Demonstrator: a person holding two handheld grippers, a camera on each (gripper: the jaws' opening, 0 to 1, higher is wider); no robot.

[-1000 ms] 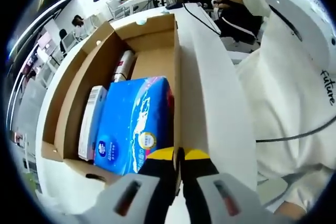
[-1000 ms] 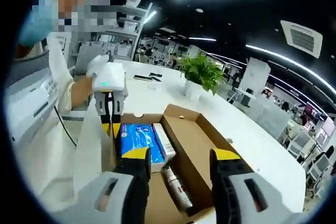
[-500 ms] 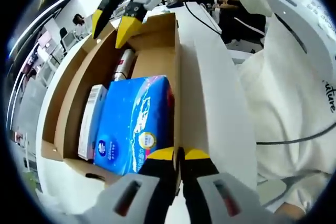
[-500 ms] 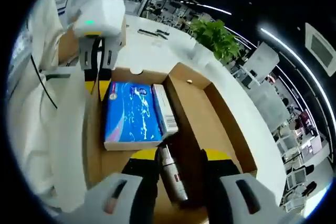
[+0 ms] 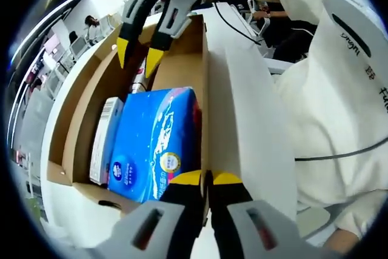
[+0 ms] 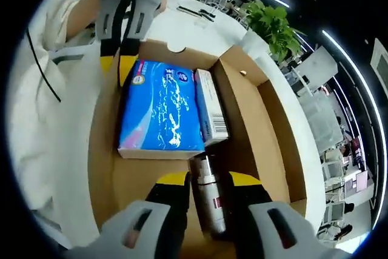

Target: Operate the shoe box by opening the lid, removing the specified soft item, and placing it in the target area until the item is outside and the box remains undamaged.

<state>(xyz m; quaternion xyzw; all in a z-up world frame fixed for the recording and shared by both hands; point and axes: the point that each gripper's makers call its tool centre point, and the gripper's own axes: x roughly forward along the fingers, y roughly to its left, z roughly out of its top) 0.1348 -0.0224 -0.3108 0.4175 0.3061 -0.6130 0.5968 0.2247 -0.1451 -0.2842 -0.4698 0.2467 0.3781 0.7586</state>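
Our left gripper (image 5: 206, 180) pinches the shoe box (image 5: 182, 65) side wall, yellow tips nearly together. Our right gripper (image 6: 203, 180) hangs spread astride a silver bottle (image 6: 209, 198), contact unclear. The open cardboard box holds a blue tissue pack (image 6: 160, 110), a slim white carton (image 6: 211, 107) beside it and the bottle. It rests on a white table (image 6: 188, 22) in a bright office with a potted plant (image 6: 273, 22).

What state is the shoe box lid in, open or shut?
Open. The shoe box interior is exposed: blue soft pack, small white carton and silver tube lie inside. The left gripper pinches the box's side wall.
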